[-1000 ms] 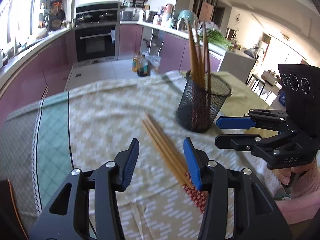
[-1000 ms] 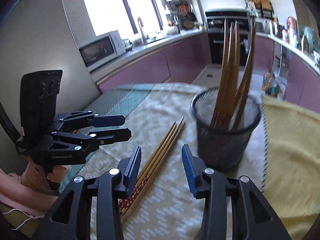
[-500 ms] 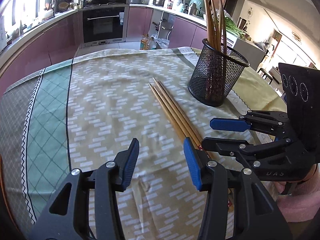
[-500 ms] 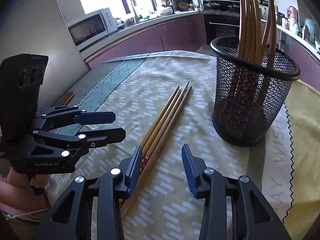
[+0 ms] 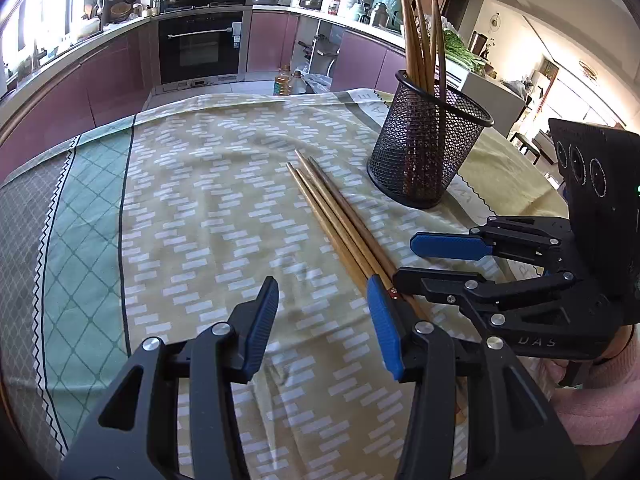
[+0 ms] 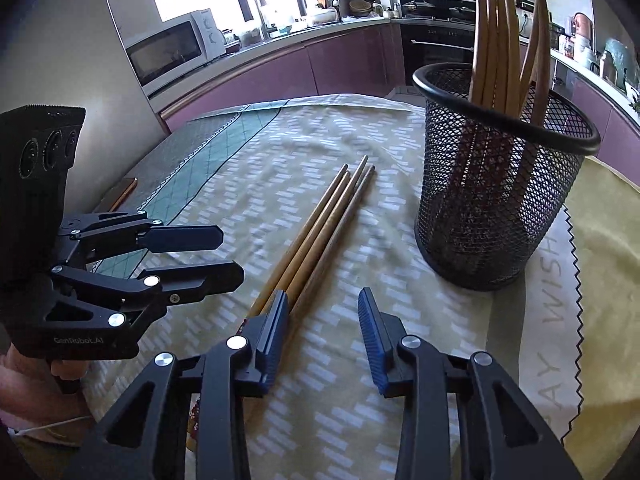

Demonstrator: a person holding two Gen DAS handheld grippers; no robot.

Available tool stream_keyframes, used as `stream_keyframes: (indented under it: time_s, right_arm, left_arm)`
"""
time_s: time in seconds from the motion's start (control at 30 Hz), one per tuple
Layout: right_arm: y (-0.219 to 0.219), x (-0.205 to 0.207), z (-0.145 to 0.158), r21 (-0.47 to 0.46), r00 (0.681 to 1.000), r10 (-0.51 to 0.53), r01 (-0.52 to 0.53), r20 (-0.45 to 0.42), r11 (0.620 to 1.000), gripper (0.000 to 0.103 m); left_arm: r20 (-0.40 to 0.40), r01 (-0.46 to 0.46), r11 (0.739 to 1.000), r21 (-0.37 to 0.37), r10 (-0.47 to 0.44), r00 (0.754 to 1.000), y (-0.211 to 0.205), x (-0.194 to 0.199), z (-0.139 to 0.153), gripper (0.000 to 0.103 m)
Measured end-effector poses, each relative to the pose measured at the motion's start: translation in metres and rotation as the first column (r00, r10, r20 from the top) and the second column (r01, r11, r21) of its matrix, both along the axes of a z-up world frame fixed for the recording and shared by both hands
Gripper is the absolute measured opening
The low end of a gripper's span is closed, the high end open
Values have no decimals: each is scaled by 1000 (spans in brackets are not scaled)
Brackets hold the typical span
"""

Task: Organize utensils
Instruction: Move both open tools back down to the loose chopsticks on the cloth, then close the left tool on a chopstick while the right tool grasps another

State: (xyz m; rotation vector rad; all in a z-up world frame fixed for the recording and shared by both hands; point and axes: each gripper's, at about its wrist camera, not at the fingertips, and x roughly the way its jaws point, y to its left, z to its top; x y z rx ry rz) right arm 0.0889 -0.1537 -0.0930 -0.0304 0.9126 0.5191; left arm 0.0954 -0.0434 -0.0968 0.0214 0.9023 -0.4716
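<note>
2 wrist views low over tablecloth [image 5: 208, 208], side by side, sharing chopsticks [image 5: 336, 220] and mesh holder [image 5: 424, 152]

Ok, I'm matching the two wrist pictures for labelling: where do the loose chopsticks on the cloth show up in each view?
Left wrist: loose chopsticks run from centre toward lower right, ending behind the left gripper.
Right wrist: loose chopsticks lie centre-left, ends passing under the right gripper.
Shared landmark: black mesh holder, right of the chopsticks in both.
</note>
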Motion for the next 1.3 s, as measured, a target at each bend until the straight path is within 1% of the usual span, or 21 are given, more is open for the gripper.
stream_keyframes:
  time_s: [0.33, 0.63, 0.73, 0.8, 0.9, 1.03, 1.2, 1.3]
  right_arm:
    - [-6, 1, 0, 10, 1000, -7, 7, -8, 1000, 32]
    - [-6, 2, -1, 13, 1000, -6, 6, -9, 1000, 32]
    - [-6, 3, -1, 14, 1000, -5, 5, -9, 1000, 32]
    - [-6, 3, -1, 11, 1000, -5, 5, -8, 1000, 31]
    - [-4, 4, -2, 7, 1000, -6, 6, -6, 1000, 31]
    - [0, 7, -1, -14, 1000, -7, 7, 4, 1000, 31]
    - [8, 17, -2, -41, 1000, -13, 14, 19, 999, 31]
    - [12, 24, -2, -49, 1000, -19, 21, 25, 999, 28]
  left_arm:
    - [-22, 14, 999, 36, -13, 1000, -14, 13, -7, 45]
    - [-19, 22, 998, 59, -20, 1000, -22, 20, -10, 45]
    - [-24, 21, 998, 62, -19, 1000, -21, 23, -10, 42]
    - [-27, 17, 998, 67, -15, 1000, -20, 25, -11, 36]
    - [-27, 24, 997, 67, -22, 999, -17, 24, -10, 32]
    - [-34, 30, 998, 62, -28, 999, -14, 24, -9, 32]
    - [-33, 28, 996, 79, -26, 999, -15, 29, -11, 33]
    - [-31, 28, 996, 86, -25, 999, -17, 34, -11, 30]
